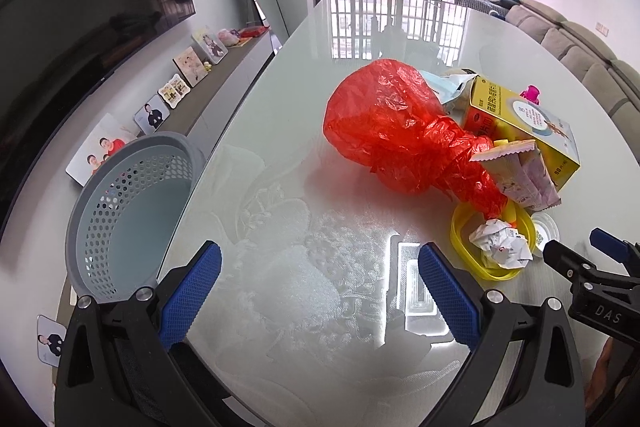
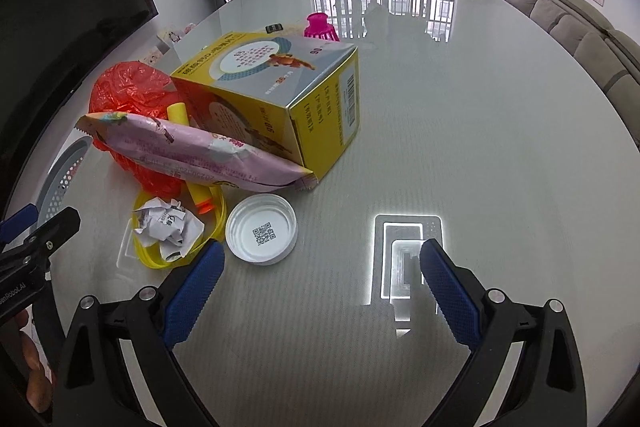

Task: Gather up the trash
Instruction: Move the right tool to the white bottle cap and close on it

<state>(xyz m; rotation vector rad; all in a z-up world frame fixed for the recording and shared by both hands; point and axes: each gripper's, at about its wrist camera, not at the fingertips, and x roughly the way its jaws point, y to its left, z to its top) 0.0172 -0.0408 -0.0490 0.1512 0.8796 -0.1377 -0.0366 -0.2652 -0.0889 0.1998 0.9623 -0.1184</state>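
Trash lies in one cluster on the bench (image 2: 460,147): red bag (image 1: 384,123), yellow box (image 2: 280,95), pink wrapper (image 2: 192,151), crumpled paper (image 2: 166,223) on a yellow ring (image 2: 150,259), and a white lid (image 2: 261,229). Nothing is gripped; collection appears not yet begun.

Left gripper (image 1: 320,291): jaws spread wide, empty, above bare bench. Right gripper (image 2: 320,291): jaws spread wide, empty, with the lid just beside its left finger.

Grey basket (image 1: 132,211) stands off the bench's left edge, below the surface, and looks empty.

Next move, as judged: the right gripper closes on the lid or paper, both nearest. The lid lies flat, so its rim must be caught.

Room: bench right of the box is bare. The route to the basket crosses the left edge.
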